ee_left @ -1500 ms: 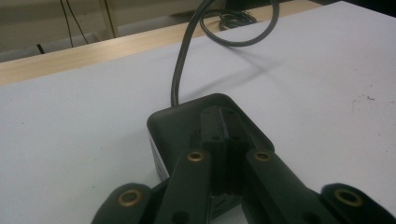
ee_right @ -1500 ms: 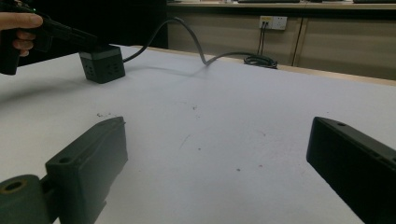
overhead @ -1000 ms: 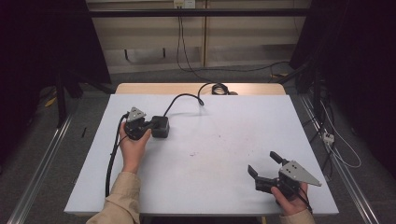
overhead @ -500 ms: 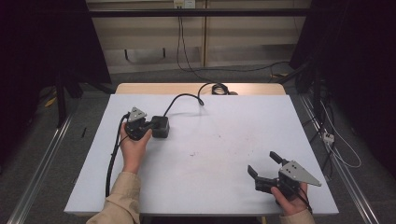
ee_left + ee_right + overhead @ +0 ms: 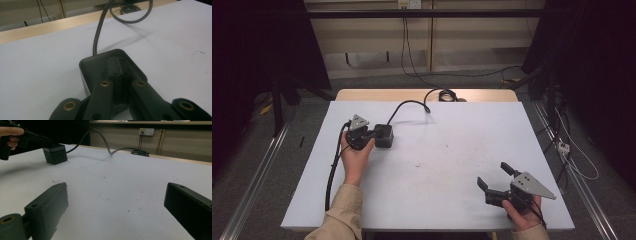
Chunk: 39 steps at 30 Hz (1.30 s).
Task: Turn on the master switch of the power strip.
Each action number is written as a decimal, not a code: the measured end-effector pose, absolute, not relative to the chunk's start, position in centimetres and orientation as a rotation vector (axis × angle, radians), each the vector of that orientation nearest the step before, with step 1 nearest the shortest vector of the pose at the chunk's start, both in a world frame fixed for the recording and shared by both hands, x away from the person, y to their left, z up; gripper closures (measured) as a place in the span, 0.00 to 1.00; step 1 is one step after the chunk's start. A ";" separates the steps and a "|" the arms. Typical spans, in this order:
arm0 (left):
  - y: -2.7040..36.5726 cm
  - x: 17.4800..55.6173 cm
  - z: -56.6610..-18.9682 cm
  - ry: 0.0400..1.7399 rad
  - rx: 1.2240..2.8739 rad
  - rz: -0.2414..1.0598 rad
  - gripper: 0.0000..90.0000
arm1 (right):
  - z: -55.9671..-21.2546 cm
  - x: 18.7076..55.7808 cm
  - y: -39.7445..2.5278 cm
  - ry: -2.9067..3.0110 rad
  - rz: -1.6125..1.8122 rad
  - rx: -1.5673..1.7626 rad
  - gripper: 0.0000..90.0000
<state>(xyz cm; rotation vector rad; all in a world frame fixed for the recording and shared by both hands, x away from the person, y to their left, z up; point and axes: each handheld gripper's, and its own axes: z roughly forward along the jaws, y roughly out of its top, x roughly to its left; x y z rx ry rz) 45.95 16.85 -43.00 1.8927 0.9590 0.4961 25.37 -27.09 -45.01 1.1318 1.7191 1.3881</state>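
A black power cube with a dark cable stands on the white table at the left. My left gripper lies over the cube's top with its jaws pressed together; in the left gripper view the shut jaws rest on the cube, gripping nothing that I can see. My right gripper hovers near the table's front right corner, jaws wide apart and empty. The right gripper view has the cube far off at upper left, under the left gripper.
The cube's cable runs back to a coil on the wooden strip at the table's far edge. A wall socket sits behind. Metal rails flank the table on the floor.
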 end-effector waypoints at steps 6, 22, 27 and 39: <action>16.8 45.9 -43.0 0.964 1.886 0.490 1.00 | -45.0 25.4 -27.1 1.719 1.389 1.130 0.05; 16.7 45.9 -42.9 0.971 1.890 0.497 1.00 | -45.0 25.4 -27.1 1.716 1.392 1.134 0.06; 16.8 45.9 -42.9 0.977 1.888 0.492 1.00 | -45.0 25.4 -27.1 1.718 1.390 1.129 0.06; 16.8 45.8 -42.5 0.997 1.877 0.496 1.00 | -45.0 25.4 -27.1 1.719 1.392 1.124 0.06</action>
